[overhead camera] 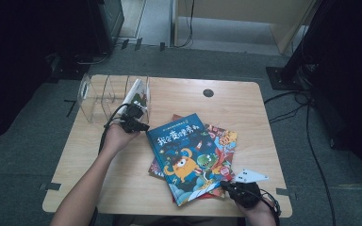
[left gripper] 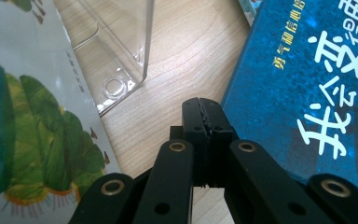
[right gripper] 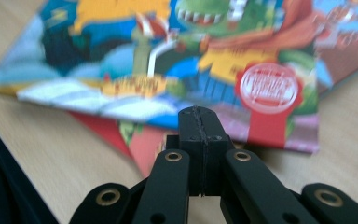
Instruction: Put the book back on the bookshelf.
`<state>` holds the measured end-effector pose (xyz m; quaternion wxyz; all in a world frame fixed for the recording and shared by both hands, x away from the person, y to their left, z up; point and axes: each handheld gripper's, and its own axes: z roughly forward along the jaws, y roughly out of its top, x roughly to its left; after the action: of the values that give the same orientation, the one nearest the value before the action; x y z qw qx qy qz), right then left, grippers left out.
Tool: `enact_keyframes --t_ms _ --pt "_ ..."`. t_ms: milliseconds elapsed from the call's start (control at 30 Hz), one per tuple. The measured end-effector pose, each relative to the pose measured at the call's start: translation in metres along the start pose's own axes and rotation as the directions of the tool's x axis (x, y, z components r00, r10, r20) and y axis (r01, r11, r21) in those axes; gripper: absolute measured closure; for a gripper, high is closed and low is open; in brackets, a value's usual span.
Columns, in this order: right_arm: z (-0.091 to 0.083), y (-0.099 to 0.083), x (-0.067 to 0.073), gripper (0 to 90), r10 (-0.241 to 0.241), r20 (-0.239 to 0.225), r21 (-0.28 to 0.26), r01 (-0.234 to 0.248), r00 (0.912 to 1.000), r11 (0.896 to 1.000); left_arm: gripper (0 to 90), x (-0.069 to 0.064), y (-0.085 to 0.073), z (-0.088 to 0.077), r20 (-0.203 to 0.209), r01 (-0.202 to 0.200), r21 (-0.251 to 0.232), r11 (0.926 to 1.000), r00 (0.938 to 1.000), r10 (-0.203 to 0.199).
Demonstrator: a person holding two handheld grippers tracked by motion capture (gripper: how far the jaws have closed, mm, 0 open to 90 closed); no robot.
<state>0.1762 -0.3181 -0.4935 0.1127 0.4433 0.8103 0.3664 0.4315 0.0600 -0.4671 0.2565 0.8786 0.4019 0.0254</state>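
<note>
The blue picture book [overhead camera: 185,157] is taken as landmark: it lies topmost on a stack of books [overhead camera: 221,141] at the table's [overhead camera: 245,101] middle. At its near right corner the right gripper [overhead camera: 226,185] is seen closed, empty. At its far left corner the left gripper [overhead camera: 140,126] is closed on nothing. Beyond, a clear acrylic rack [overhead camera: 99,96] holds one green-illustrated book [overhead camera: 136,94].

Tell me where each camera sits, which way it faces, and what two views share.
High view: above the table, looking down; forearms and both tongs, left, right.
Left gripper view: on the left tongs, shut, facing the clear rack and blue book.
Right gripper view: on the right tongs, shut, facing the book stack.
Shared: the blue book.
</note>
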Motion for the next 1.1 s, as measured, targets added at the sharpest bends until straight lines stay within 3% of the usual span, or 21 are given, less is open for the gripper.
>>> enact_keyframes --t_ms 133,400,467,500,533,567,633,767,800,867,1000,1100 --pt "0.001 0.001 -0.001 90.0 -0.014 -0.013 -0.009 0.014 0.9998 1.000 90.0 0.001 0.000 0.000 0.009 0.012 0.004 0.9999 0.9999 -0.012" --pt "0.000 0.001 -0.008 90.0 0.035 0.013 -0.017 -0.035 0.9993 0.999 90.0 -0.008 -0.003 -0.005 -0.016 -0.019 0.023 0.9996 0.9997 0.020" --pt "0.000 0.002 -0.010 90.0 0.047 0.016 -0.022 -0.046 0.9988 0.999 90.0 -0.011 -0.004 -0.007 0.066 -0.003 0.014 0.9999 0.9978 0.002" --pt "0.000 0.002 -0.011 90.0 0.045 0.020 -0.026 -0.044 0.9988 0.999 90.0 -0.016 -0.004 -0.006 0.057 -0.015 0.019 0.9997 0.9983 0.014" --pt "0.001 0.002 -0.011 90.0 0.040 0.027 -0.029 -0.039 0.9989 0.999 90.0 -0.022 -0.003 -0.005 0.017 -0.053 0.021 0.9984 0.9985 0.052" --pt "0.001 0.002 -0.012 90.0 0.045 0.030 -0.030 -0.045 0.9985 0.999 90.0 -0.025 -0.002 -0.005 0.014 -0.069 0.020 0.9974 0.9976 0.068" --pt "0.001 0.002 -0.013 90.0 0.057 0.031 -0.031 -0.056 0.9979 0.998 90.0 -0.025 0.000 -0.006 0.012 -0.058 0.012 0.9983 0.9983 0.058" --pt "0.001 0.002 -0.014 90.0 0.057 0.032 -0.031 -0.056 0.9979 0.998 90.0 -0.008 -0.001 -0.005 0.025 0.007 -0.005 1.0000 0.9997 -0.007" --pt "0.001 0.002 -0.014 90.0 0.057 0.031 -0.031 -0.057 0.9979 0.998 90.0 -0.005 -0.002 -0.005 0.007 0.018 -0.010 0.9998 0.9998 -0.018" --pt "0.001 0.002 -0.014 90.0 0.059 0.031 -0.031 -0.058 0.9978 0.998 90.0 0.000 -0.002 -0.004 0.011 0.034 -0.013 0.9993 0.9994 -0.034" --pt "0.002 0.003 -0.016 90.0 0.070 0.031 -0.034 -0.069 0.9971 0.997 90.0 -0.003 -0.003 0.003 -0.019 0.012 0.009 0.9999 0.9997 -0.012" --pt "0.001 0.003 -0.017 90.0 0.078 0.039 -0.035 -0.076 0.9962 0.996 90.0 -0.005 -0.004 0.002 -0.014 0.011 0.026 0.9996 0.9998 -0.011"
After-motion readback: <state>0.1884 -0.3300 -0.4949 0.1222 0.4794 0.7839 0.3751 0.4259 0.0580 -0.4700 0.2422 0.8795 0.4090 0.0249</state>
